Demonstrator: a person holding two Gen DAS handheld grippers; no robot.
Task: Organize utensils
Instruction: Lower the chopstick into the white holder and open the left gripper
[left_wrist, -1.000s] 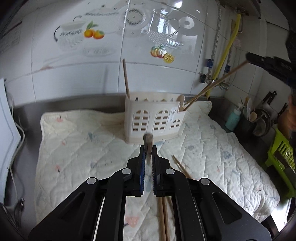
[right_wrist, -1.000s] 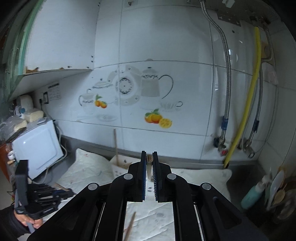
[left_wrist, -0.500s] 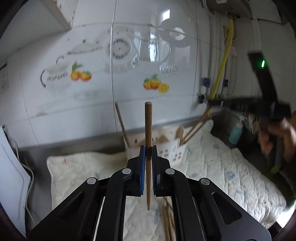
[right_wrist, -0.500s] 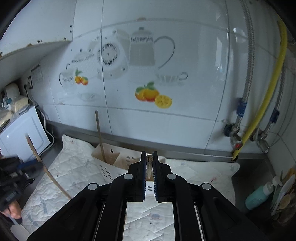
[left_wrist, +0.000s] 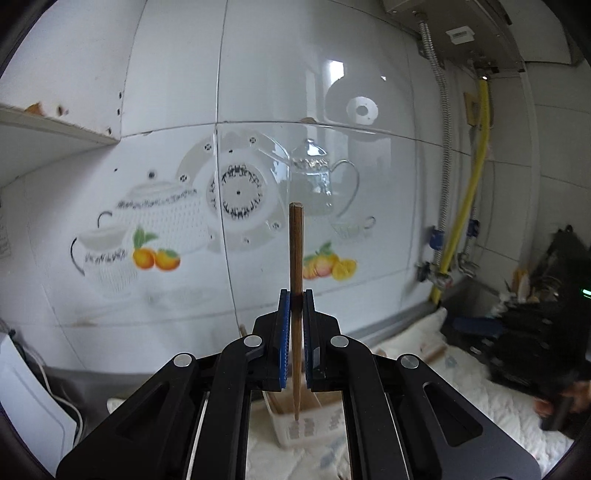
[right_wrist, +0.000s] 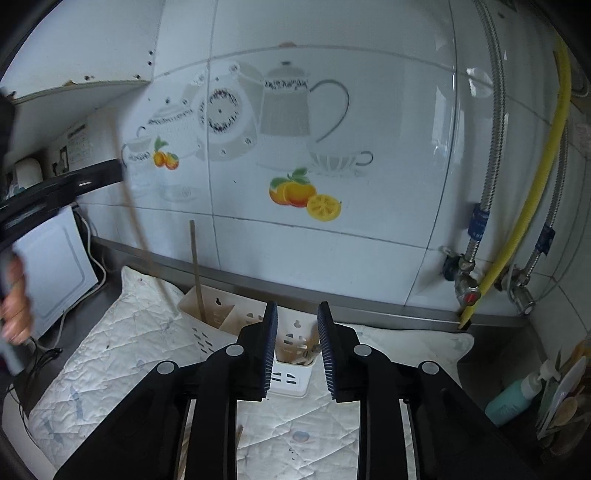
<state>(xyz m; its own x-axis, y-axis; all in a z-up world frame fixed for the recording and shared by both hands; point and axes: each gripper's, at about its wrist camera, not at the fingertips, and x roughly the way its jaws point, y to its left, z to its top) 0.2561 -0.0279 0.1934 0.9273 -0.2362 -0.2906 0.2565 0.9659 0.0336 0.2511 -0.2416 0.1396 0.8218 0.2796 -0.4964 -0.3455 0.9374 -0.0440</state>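
One chopstick (left_wrist: 296, 258) clamped upright in left gripper (left_wrist: 296, 295), over white holder (right_wrist: 291, 341) — not yet dropped. Right gripper (right_wrist: 295, 325) just parting, nothing between. Several sticks already slotted; more loose on quilted mat (right_wrist: 122, 354).

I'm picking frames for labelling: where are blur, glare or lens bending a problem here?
Left wrist view: the chopstick in the left gripper is sharp, window glare washes the tiled wall, and the dark shapes at right are smeared. Right wrist view: the other hand and its chopstick are motion-blurred, and the yellow hose bows with the fisheye.
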